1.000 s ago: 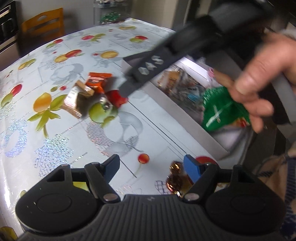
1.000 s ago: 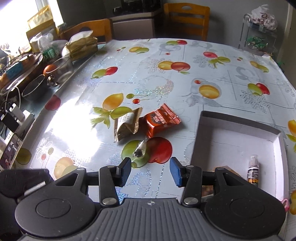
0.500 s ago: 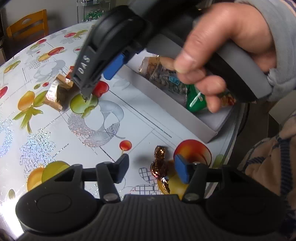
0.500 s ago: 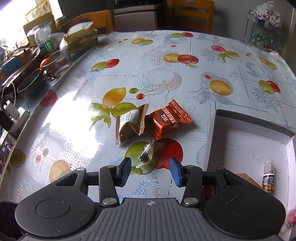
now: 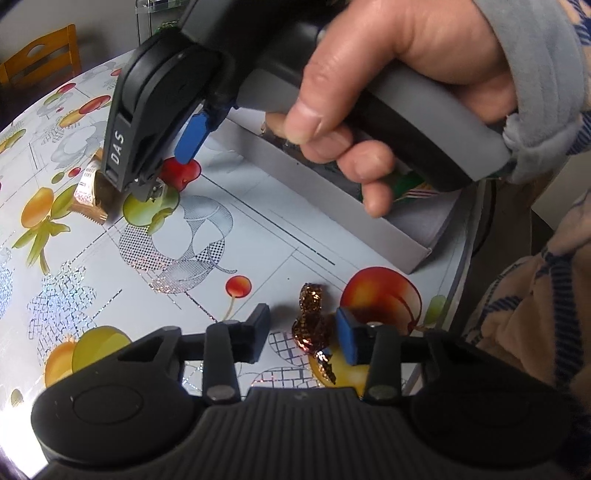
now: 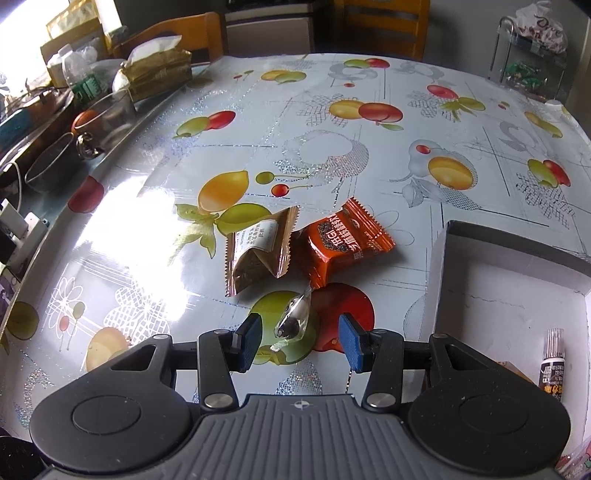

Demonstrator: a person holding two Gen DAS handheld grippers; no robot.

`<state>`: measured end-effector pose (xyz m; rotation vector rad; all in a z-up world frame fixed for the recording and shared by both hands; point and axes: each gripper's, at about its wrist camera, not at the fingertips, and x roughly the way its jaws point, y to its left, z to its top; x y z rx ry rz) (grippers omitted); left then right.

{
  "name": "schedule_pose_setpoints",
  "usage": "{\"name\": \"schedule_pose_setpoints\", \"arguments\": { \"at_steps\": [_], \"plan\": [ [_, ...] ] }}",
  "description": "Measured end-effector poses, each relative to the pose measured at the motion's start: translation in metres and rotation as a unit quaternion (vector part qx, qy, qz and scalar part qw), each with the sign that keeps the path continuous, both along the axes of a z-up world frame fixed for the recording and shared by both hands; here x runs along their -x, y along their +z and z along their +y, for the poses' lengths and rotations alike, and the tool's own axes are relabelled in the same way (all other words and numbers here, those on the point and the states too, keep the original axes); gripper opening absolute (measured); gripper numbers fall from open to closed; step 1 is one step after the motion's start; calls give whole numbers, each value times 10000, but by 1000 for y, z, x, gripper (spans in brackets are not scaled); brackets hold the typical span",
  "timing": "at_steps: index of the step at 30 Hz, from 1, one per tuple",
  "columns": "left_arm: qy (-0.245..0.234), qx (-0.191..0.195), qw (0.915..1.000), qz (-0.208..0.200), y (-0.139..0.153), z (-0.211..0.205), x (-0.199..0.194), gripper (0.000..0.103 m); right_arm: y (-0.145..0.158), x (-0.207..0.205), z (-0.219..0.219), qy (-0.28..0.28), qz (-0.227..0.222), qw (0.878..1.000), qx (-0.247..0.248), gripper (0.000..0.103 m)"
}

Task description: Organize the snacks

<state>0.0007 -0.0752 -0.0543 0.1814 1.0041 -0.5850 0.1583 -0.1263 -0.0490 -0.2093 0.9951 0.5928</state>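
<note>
My left gripper (image 5: 303,334) is open, low over the table, with a brown foil-wrapped candy (image 5: 312,325) lying between its fingers, nearer the right one. My right gripper (image 6: 299,338) is open around a small clear-wrapped candy (image 6: 293,321) on the tablecloth. Just beyond lie a brown snack packet (image 6: 258,254) and an orange snack packet (image 6: 343,240). The white box (image 6: 439,266) stands to the right, holding a small tube (image 6: 552,363). In the left wrist view the right gripper (image 5: 159,184) and the hand holding it hide most of the box (image 5: 332,206).
The tablecloth has a fruit print. Along the left table edge stand a glass mug (image 6: 107,118), a strainer (image 6: 51,166), a tissue pack (image 6: 159,72) and bottles. Wooden chairs (image 6: 380,22) and a wire rack (image 6: 532,55) stand behind. The table's near edge (image 5: 461,258) is by the box.
My left gripper has moved forward so the foil candy now lies between its fingers. My right gripper has moved forward and down over the clear-wrapped candy. Both stay open.
</note>
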Motion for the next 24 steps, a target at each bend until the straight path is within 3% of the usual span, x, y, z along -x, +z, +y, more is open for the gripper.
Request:
{"name": "schedule_pose_setpoints", "arguments": {
  "at_steps": [5, 20, 24],
  "plan": [
    [58, -7, 10000, 16, 1, 3, -1, 21, -5, -1, 2, 15, -3, 10000, 37, 47],
    [442, -73, 9990, -70, 5, 20, -5, 21, -11, -3, 16, 195, -55, 9997, 111, 45],
    [543, -85, 9984, -101, 7, 24, -6, 21, -14, -2, 17, 240, -95, 9995, 172, 35]
  ]
}}
